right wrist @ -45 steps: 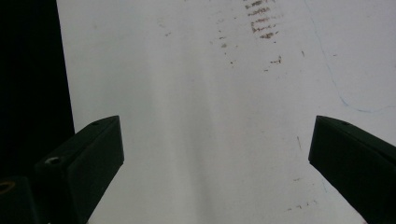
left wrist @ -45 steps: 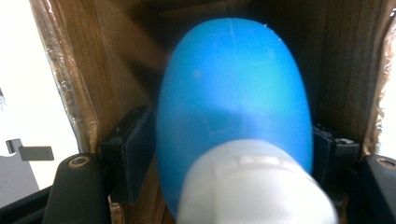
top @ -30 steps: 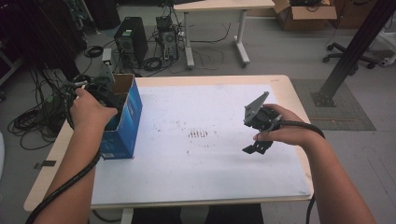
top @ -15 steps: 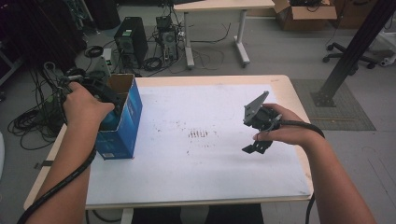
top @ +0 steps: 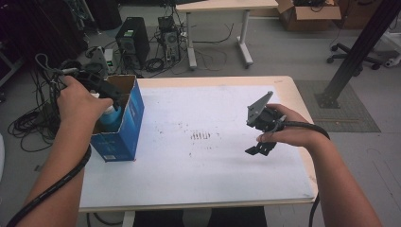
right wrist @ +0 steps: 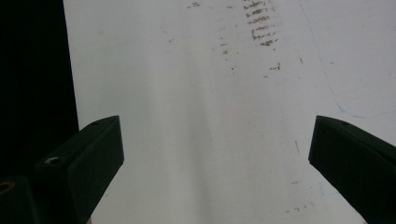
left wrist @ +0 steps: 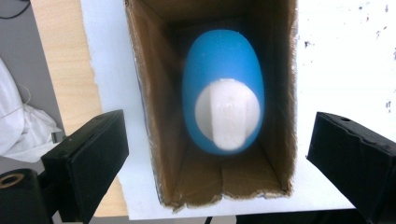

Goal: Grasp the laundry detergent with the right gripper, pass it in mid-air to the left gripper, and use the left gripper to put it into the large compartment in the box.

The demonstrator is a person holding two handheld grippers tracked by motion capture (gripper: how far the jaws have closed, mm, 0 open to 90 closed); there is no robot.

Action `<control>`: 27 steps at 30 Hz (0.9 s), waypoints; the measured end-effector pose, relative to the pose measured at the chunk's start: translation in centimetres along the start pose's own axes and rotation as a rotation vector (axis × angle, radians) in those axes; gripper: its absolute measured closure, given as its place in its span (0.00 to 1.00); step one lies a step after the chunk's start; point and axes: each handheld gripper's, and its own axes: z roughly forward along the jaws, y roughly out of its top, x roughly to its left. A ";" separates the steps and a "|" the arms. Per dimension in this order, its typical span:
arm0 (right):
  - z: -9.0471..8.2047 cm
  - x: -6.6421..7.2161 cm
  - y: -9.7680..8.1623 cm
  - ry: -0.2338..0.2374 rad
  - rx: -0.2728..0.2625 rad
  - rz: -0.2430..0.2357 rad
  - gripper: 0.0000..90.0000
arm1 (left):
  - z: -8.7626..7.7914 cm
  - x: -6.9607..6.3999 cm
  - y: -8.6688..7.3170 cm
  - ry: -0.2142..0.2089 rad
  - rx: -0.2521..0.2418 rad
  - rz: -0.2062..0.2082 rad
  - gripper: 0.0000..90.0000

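You are holding your left gripper straight above the blue bottle, which is standing upright inside the blue box, its jaws having just been opening and now gaping empty, while your right gripper is hovering apart over the table.

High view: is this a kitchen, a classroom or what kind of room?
Probably a lab or workshop, not a kitchen. Computer towers stand on the floor among tangled cables, a cardboard box lies farther back, and the work table has a scuffed white top.
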 end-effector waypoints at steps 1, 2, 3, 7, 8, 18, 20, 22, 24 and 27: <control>0.0 0.0 0.0 -0.001 0.002 -0.002 0.04 | -0.2 -0.1 0.0 -0.002 -0.007 0.004 0.05; 0.0 0.0 0.0 -0.001 -0.002 -0.002 0.04 | -0.4 -0.2 -0.1 0.001 -0.011 0.008 0.05; -0.1 0.1 0.0 0.000 -0.001 -0.001 0.04 | -0.5 -0.3 -0.1 0.005 -0.011 0.011 0.04; -0.1 0.1 0.0 0.000 -0.002 -0.002 0.04 | -1.0 -0.7 0.0 0.010 -0.014 0.038 0.00; -0.1 0.1 0.0 -0.001 -0.003 -0.002 0.04 | -1.2 -0.8 -0.1 0.010 -0.019 0.046 0.00; -0.4 0.0 0.0 -0.007 -0.012 -0.004 0.04 | -3.4 -4.4 0.0 -0.048 -0.043 0.244 0.00; -0.5 -0.1 0.1 -0.006 -0.019 -0.003 0.04 | -3.9 -5.6 0.0 -0.059 -0.048 0.312 0.00; -0.5 -0.2 0.1 -0.009 -0.024 -0.004 0.04 | -4.4 -6.8 0.0 -0.083 -0.060 0.375 0.00; -0.6 -0.2 0.2 -0.009 -0.027 -0.008 0.04 | -4.8 -7.9 -0.1 -0.115 -0.068 0.430 0.00; -0.7 -0.2 0.2 -0.009 -0.022 -0.009 0.04 | -5.1 -9.7 -0.5 -0.136 -0.071 0.500 0.00</control>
